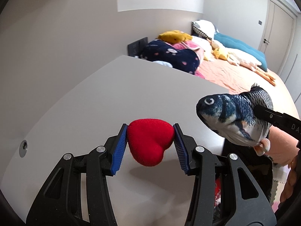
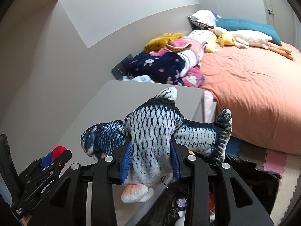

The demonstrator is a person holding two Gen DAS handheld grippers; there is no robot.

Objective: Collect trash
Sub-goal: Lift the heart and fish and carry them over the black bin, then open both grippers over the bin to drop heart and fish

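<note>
The left gripper is clamped on a red foam heart above the desk; it looks light and squashy. Right of the heart, the right gripper squeezes a limp plush fish at mid-body. A dark bag beyond the desk's edge is mostly hidden.

A home bedroom: a bed with an orange sheet, pillows, soft toys and folded blankets, foam floor mats below.
</note>
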